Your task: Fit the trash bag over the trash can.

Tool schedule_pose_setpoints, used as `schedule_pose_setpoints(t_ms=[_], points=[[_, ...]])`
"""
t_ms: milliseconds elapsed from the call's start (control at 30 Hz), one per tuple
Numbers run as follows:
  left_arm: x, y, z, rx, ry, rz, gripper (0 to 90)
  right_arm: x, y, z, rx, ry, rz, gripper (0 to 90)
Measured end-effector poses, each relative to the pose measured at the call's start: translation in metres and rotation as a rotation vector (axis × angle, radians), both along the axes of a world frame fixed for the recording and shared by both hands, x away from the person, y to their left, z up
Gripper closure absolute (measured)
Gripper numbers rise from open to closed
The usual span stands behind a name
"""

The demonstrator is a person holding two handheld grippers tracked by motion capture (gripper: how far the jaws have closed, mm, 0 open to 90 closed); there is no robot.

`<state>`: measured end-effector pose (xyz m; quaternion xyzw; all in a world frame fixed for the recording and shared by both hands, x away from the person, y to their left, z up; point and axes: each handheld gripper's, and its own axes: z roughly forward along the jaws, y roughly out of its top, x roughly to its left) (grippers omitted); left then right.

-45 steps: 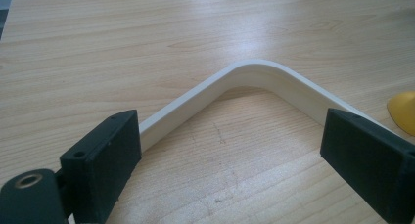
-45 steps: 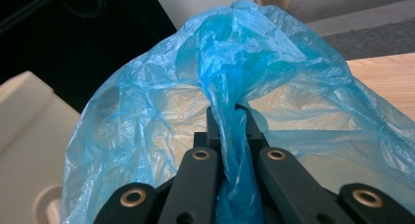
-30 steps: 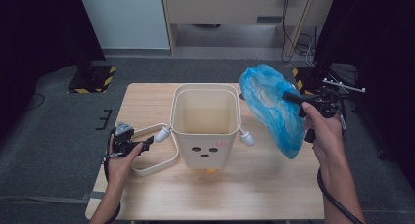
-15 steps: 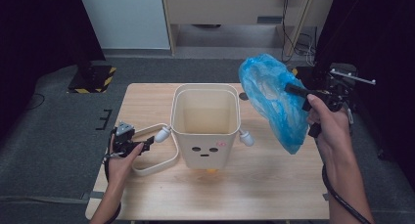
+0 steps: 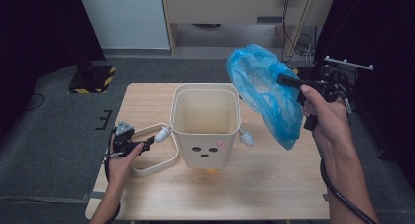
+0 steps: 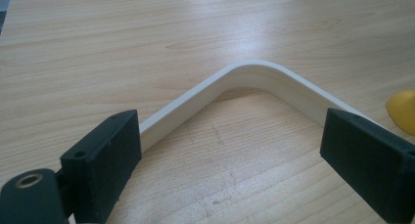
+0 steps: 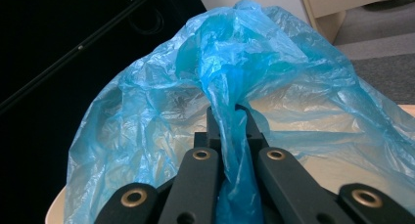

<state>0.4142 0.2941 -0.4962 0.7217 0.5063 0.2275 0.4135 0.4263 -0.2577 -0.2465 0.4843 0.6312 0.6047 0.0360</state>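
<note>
A cream bin (image 5: 205,126) with a small face on its front stands upright in the middle of the wooden table (image 5: 274,185). Its cream handle (image 5: 155,163) lies swung down on the table at its left. My left gripper (image 5: 147,146) is open low over that handle (image 6: 254,82), jaws wide to either side of the bend. My right gripper (image 5: 286,80) is shut on a crumpled blue plastic bag (image 5: 266,94), held in the air right of the bin's rim. In the right gripper view the bag (image 7: 235,97) is bunched between the jaws of the right gripper (image 7: 234,117).
A yellow piece (image 6: 402,109) peeks in on the table at the right edge of the left gripper view. Beyond the table are grey floor, a cabinet (image 5: 235,9) and hanging cables (image 5: 293,23). A yellow-black striped base (image 5: 93,79) sits on the floor at the far left.
My right gripper has lifted the blue bag a little higher and drawn it slightly right. The left gripper and the bin have stayed put.
</note>
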Motion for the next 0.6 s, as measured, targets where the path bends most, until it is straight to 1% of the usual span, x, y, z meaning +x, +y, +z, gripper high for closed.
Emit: schedule_pose_setpoints(t_ms=[167, 267, 333, 600], points=[[0.0, 0.002, 0.0, -0.004, 0.001, 0.002, 7.6, 0.002, 0.017, 0.003, -0.023, 0.003, 0.025, 89.3], [0.0, 0.002, 0.0, -0.006, 0.0, 0.005, 7.7, 0.004, 0.025, 0.001, -0.022, 0.018, 0.033, 89.3], [0.0, 0.002, 0.0, -0.006, 0.0, 0.003, 7.6, 0.006, 0.029, 0.001, -0.022, 0.016, 0.04, 89.3], [0.0, 0.002, 0.0, -0.003, 0.002, 0.0, 7.7, 0.007, 0.047, 0.008, -0.027, 0.015, 0.07, 89.3]])
